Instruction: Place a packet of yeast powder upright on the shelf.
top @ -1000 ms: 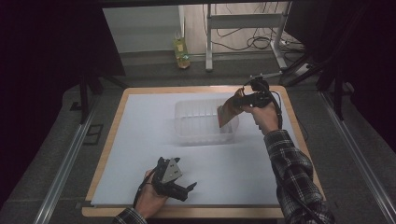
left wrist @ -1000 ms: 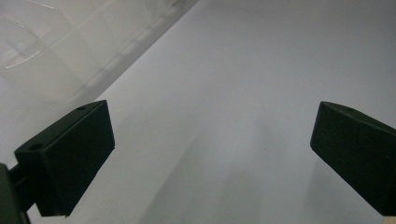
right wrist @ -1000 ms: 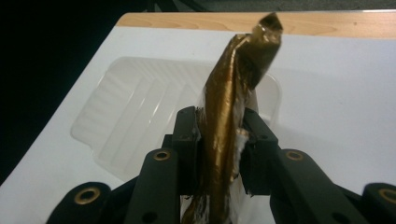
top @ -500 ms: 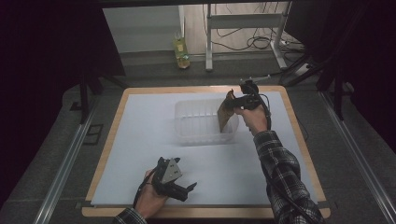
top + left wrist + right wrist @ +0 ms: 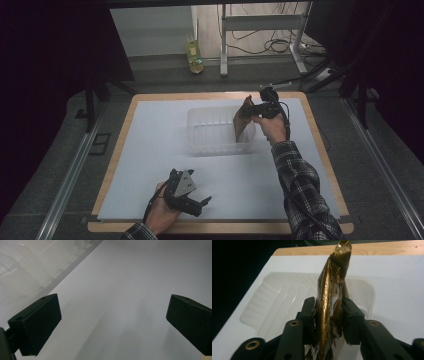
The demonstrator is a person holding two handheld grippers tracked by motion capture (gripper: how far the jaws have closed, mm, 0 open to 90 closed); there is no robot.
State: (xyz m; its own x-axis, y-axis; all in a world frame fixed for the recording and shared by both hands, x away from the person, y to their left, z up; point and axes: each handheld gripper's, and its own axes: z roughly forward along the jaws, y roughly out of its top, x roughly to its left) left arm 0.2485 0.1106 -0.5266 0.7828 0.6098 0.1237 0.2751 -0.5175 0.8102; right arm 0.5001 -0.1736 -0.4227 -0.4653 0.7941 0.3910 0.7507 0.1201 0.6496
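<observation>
The right gripper (image 5: 327,315) has its jaws clamped on a gold-brown foil packet (image 5: 331,302), probably a snack pouch. The packet stands on edge, its long axis running away from the jaws, above the right end of a clear plastic tray (image 5: 212,131). The left gripper (image 5: 192,200), jaws spread apart, sits low at the white worktop's (image 5: 150,150) near edge.

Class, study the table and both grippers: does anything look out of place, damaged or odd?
Only the gold packet held by the right gripper above the clear tray: its foil is crumpled and its top bent over.
</observation>
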